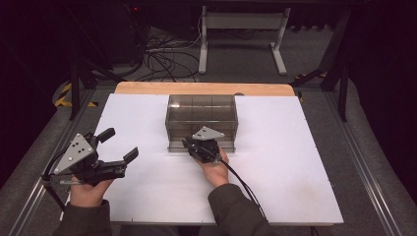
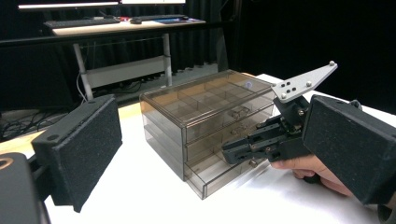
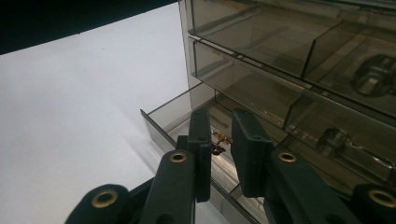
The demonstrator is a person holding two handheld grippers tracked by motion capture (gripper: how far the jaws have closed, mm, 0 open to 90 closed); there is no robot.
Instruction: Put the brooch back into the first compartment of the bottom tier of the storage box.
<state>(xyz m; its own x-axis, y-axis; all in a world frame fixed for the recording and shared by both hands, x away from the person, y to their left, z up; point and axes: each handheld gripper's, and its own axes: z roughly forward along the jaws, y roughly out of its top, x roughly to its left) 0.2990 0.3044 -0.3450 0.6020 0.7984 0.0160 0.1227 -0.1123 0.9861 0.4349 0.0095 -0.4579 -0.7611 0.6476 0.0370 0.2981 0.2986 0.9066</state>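
Your right gripper [image 1: 192,143] is at the front of the drawer box [image 1: 201,114], mid-bench; its jaws sit part open either side of a small gold item [image 3: 217,141] over the bottom drawer [image 3: 177,116], which is pulled out a bit, and whether they touch it I can't tell. Your left gripper [image 1: 119,143] hangs well left of the box, near the bench's left edge, jaws wide open w/ nothing in them.

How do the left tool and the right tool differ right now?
The left tool has its jaws spread wide; the right tool has them close together around a small object in the bottom drawer. The left tool hangs away from the drawer box; the right tool reaches into it. Both are hand-held.
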